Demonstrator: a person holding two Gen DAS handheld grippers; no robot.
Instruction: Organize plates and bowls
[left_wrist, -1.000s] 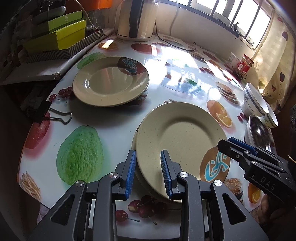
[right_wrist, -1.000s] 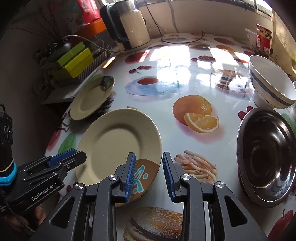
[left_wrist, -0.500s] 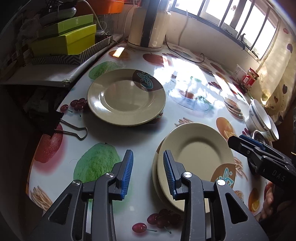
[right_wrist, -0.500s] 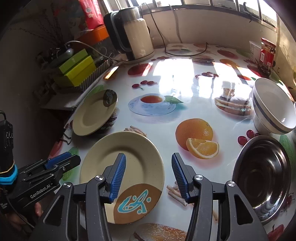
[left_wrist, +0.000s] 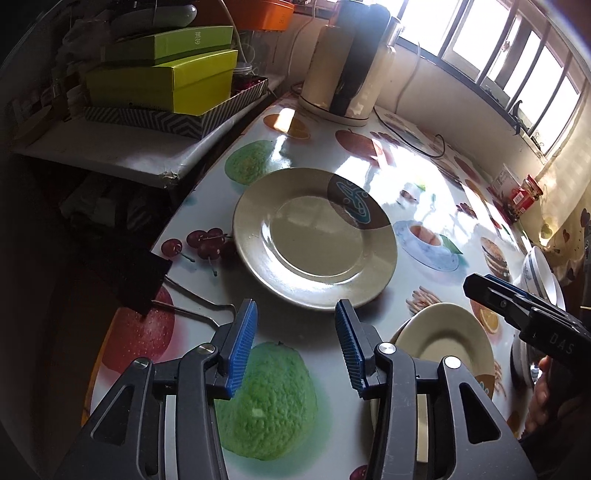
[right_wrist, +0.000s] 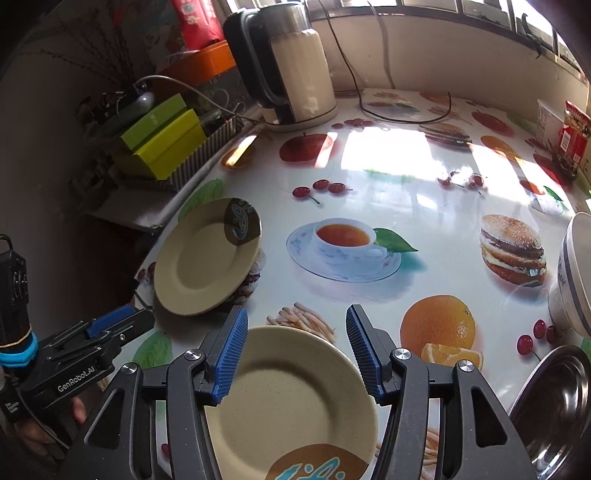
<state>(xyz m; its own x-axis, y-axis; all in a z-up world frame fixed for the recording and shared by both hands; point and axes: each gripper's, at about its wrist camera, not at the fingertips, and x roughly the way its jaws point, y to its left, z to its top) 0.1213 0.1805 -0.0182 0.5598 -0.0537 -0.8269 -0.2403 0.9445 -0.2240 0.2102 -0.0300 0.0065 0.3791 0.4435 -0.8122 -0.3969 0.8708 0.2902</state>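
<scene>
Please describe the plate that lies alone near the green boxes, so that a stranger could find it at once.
Start at the tall cream electric kettle at the back of the fruit-printed table. Come forward along the table's left edge, past the stacked lime-green boxes, to the round beige plate. Unlike the nearer beige plate, its dark brown patch with blue scrollwork faces the kettle.

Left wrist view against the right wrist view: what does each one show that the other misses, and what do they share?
Only the left wrist view shows the black binder clip at the table edge, the green fruit print under the left claw, whose jaws are opening with nothing between them, and the windows.

Only the right wrist view shows the steel bowl clearly and the printed orange beside it.

Both show the far plate, the near plate, the kettle, the green boxes and the white bowl.
</scene>
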